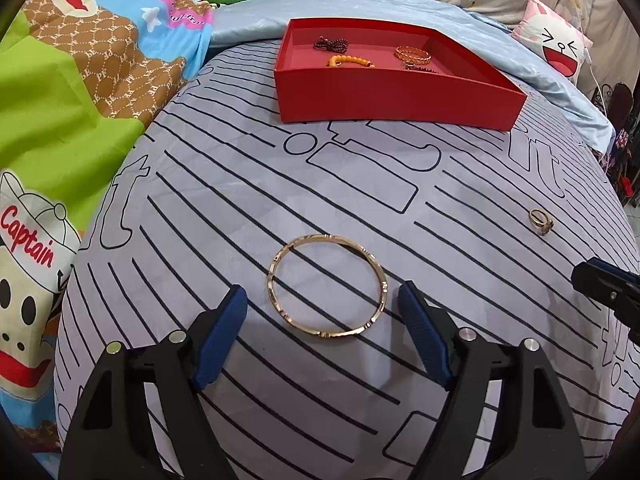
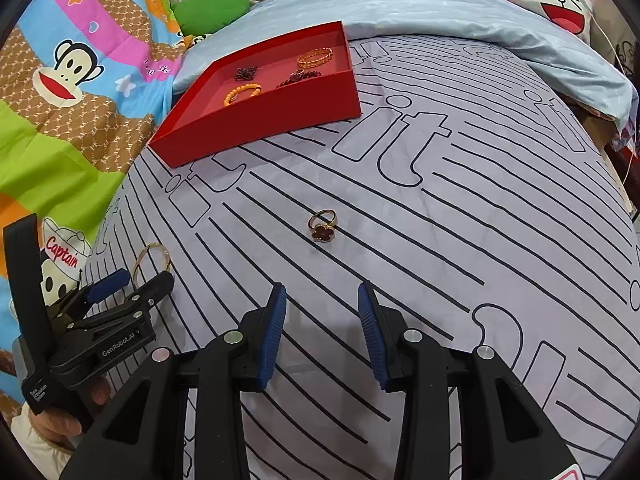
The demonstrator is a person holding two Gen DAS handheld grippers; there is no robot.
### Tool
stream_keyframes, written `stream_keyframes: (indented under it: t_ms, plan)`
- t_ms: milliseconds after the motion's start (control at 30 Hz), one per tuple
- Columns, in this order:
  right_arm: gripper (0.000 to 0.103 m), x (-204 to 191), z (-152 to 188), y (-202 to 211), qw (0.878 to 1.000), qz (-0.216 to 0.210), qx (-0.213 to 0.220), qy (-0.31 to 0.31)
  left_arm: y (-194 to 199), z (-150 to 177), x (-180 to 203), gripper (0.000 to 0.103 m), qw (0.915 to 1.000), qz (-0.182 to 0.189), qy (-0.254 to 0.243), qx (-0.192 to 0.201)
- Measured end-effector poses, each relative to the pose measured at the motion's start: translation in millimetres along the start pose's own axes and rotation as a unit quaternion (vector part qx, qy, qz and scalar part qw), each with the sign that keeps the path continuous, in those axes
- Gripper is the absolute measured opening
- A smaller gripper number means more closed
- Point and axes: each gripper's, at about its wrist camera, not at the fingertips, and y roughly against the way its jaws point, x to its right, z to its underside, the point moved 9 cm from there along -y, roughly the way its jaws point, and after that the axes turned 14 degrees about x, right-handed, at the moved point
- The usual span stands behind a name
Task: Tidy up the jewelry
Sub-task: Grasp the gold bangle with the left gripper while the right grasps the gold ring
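- Sitting on the striped sheet [image 1: 224, 200], toward the far side of the bed, a red tray [image 1: 400, 100] already holds four pieces: a dark bead string [image 1: 330, 44], an orange bead bracelet [image 1: 352, 61], a gold bracelet [image 1: 413, 54] and a dark red piece [image 1: 420, 68] just in front of it. That part of the job looks done.
- Two pieces are left on the sheet, well apart from the tray: a gold bangle [image 1: 327, 285] and a ring [image 2: 323, 225].
- Left gripper [image 1: 322, 300]: spread wide and holding nothing, with the bangle lying flat between its blue pads [image 1: 222, 332]. In its own view neither pad seems to touch the metal. I judge the bangle is next to be picked.
- Ring: gold with a dark clover face, it lies alone mid-sheet, between the right gripper and the tray.
- Right gripper [image 2: 322, 292]: open at a middling width and empty, it points at the ring but is short of it.
- Judging by the count, the task is about two thirds along, with two carries to the tray remaining.
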Motion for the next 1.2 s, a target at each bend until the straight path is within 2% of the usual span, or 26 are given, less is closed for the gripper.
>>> stream_keyframes:
  t_ms: [300,600,833,1100,1200]
  plan:
    - [0.037,-2,3,-3,1.000,0.001,-0.003,0.005,0,-3,4,0.059,0.9999,0.006,-0.007,0.005]
    - [0.037,1,-4,-7,1.000,0.008,0.002,0.010,4,0,9,0.058,0.9998,0.015,-0.012,0.006]
    - [0.037,0,-19,-27,1.000,0.017,0.007,0.022,5,0,9,0.058,0.9998,0.015,-0.010,0.004]
    - [0.037,-2,-22,-42,0.999,0.023,0.004,0.032,5,0,9,0.058,0.9998,0.018,-0.007,0.004]
    - [0.031,-2,-23,-43,0.999,0.026,0.008,0.041,5,-1,9,0.058,0.9998,0.020,-0.003,0.003]
